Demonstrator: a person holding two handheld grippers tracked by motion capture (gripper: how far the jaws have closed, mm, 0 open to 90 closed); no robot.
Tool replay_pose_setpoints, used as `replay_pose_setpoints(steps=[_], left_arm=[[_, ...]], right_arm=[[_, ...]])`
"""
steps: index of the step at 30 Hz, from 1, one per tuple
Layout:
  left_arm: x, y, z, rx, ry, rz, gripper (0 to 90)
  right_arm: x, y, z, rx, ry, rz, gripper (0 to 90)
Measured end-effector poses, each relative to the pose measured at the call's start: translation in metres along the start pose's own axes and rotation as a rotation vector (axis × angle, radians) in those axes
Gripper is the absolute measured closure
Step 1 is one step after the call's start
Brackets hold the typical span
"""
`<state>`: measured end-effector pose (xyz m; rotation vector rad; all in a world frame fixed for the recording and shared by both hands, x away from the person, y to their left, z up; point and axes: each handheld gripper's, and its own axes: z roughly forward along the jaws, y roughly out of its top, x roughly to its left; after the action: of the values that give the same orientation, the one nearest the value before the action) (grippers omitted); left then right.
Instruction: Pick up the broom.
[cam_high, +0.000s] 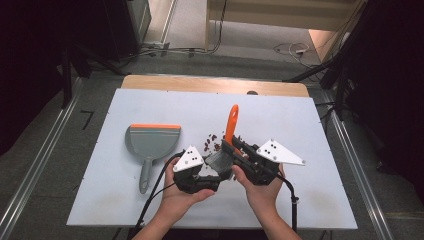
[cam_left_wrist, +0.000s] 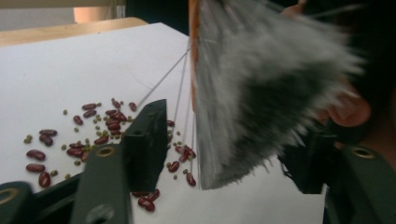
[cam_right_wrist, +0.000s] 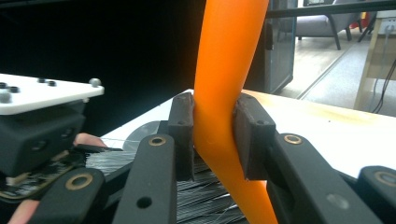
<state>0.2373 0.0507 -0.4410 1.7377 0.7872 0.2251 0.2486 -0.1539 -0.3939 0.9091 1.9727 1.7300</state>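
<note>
Near the front edge of the white table (cam_high: 320, 200), the right gripper (cam_high: 231, 146) clamps the orange handle of a hand brush (cam_high: 230, 125); in the right gripper view both black pads press flat on the handle (cam_right_wrist: 223, 93), which rises out of the top of that frame and is cut off below. The brush's grey bristles (cam_high: 218, 161) point toward the left gripper (cam_high: 209, 172). In the left gripper view the bristles (cam_left_wrist: 266, 88) hang blurred between its jaws, with a few stray hairs reaching the near jaw, but the far jaw sits half behind the bristle tuft, so I cannot tell whether the pads press on it; the jaws stand partly apart. That view also brings out what the high view barely resolves: a scatter of dark red kidney beans (cam_left_wrist: 100, 130) mixed with small green mung beans (cam_left_wrist: 95, 120) on the white surface, just beyond and beneath the bristle tips. From above they read as a small dark patch (cam_high: 212, 141) beside the brush. The high view alone takes in the grey dustpan (cam_high: 150, 142) with its orange lip, lying flat well to the left of the beans, handle toward the person. Both hands' fingers are largely hidden under the gripper bodies.
</note>
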Motion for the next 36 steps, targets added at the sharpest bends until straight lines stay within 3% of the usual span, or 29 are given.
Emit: replay_pose_setpoints(steps=[1,7,13,15,17,19,20,23,26,28,30,31,32,36], left_arm=[[0.002,-0.001,0.001,0.017,0.021,-0.007,52.6],[0.002,-0.002,-0.001,0.024,-0.002,-0.005,77.4],[0.003,-0.001,-0.003,0.038,0.021,0.011,84.8],[0.006,0.0,-0.005,0.04,0.019,0.01,85.4],[0.009,0.002,-0.008,0.047,0.012,0.013,85.6],[0.013,0.003,-0.011,0.044,0.004,0.017,85.8],[0.015,0.003,-0.014,0.043,-0.001,0.018,85.8],[0.022,0.004,-0.021,0.036,-0.018,0.021,85.8],[0.028,0.007,-0.028,0.03,-0.075,0.039,85.8],[0.029,0.008,-0.03,0.028,-0.104,0.049,85.8],[0.03,0.008,-0.032,0.03,-0.119,0.058,85.8],[0.032,0.009,-0.035,0.03,-0.163,0.071,85.8],[0.032,0.009,-0.035,0.03,-0.163,0.071,85.8],[0.034,0.009,-0.038,0.039,-0.23,0.099,85.7]], right_arm=[[0.002,0.0,0.0,0.0,0.006,-0.002,69.0],[0.006,0.0,0.0,0.001,0.004,0.007,69.0],[0.004,0.001,0.002,0.015,0.026,0.005,68.5],[0.0,0.004,0.003,0.032,0.069,0.021,67.4],[-0.007,0.01,0.002,0.031,0.139,0.039,60.2],[-0.012,0.015,0.0,0.036,0.183,0.024,57.0],[-0.012,0.015,0.0,0.036,0.183,0.024,57.0],[-0.024,0.023,-0.005,0.041,0.253,-0.027,55.0],[-0.034,0.025,-0.006,0.064,0.281,-0.037,55.2],[-0.041,0.024,-0.004,0.09,0.334,-0.027,55.3],[-0.047,0.02,-0.001,0.061,0.386,-0.07,56.3],[-0.049,0.019,0.0,0.091,0.409,-0.07,56.8],[-0.05,0.018,0.0,0.129,0.436,-0.063,56.7],[-0.052,0.014,0.005,0.18,0.507,-0.037,53.3]])
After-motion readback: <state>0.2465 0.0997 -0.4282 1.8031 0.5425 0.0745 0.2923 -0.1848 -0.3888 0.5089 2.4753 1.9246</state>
